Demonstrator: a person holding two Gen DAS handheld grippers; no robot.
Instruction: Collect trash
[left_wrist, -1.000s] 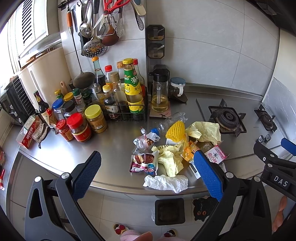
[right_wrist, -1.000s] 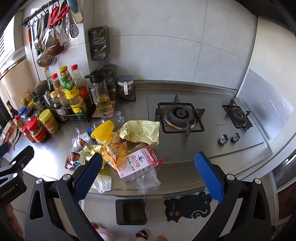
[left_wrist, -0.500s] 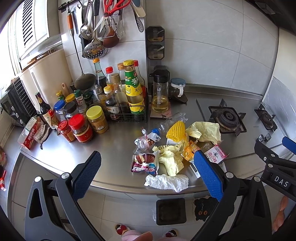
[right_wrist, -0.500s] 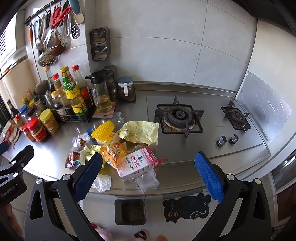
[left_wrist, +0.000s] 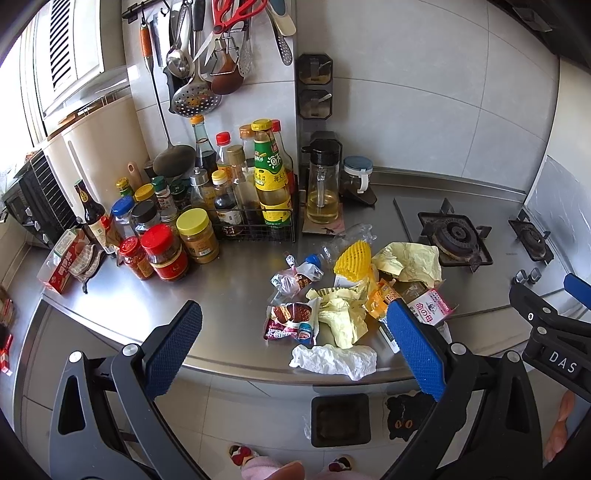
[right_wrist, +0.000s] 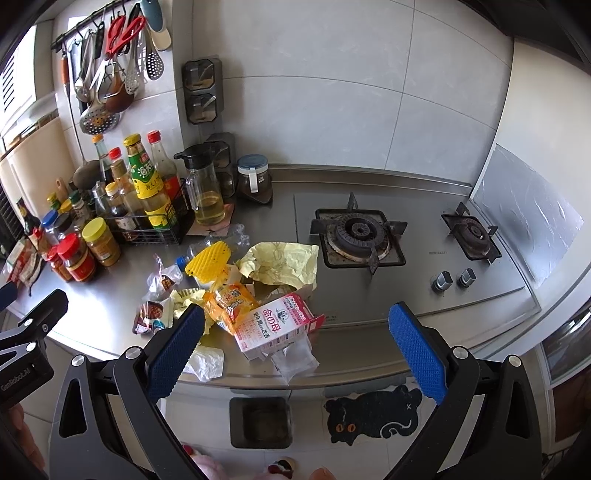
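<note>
Trash lies in one loose cluster on the steel counter (left_wrist: 229, 295), near its front edge and left of the gas burner (right_wrist: 360, 236). Cluster contents: a pink-and-white carton (right_wrist: 275, 326) on its side, an orange snack bag (right_wrist: 231, 301) touching it, crumpled yellow paper (right_wrist: 282, 262), a yellow foam net (left_wrist: 352, 256), a crushed clear bottle (left_wrist: 345, 240), a dark red wrapper (left_wrist: 291, 319) and a white tissue (left_wrist: 332, 360) lying closest to the counter edge. A clear plastic bag (right_wrist: 295, 356) hangs partly over that edge below the carton.

A black bin (right_wrist: 260, 421) stands on the floor directly below the cluster, probably so that items can be dropped straight down from the edge.

Left gripper (left_wrist: 291, 350) hovers off the counter front with its jaws spread wide and nothing between them. Right gripper (right_wrist: 291, 347) is likewise spread and empty, facing the carton. Both are apart from all items; no pickup has begun.

Condiment bottles and jars (left_wrist: 192, 229) stand grouped at the left, well apart from the cluster, and are judged not to be trash. The tissue or the carton is the likeliest first target, each being nearest a gripper.
</note>
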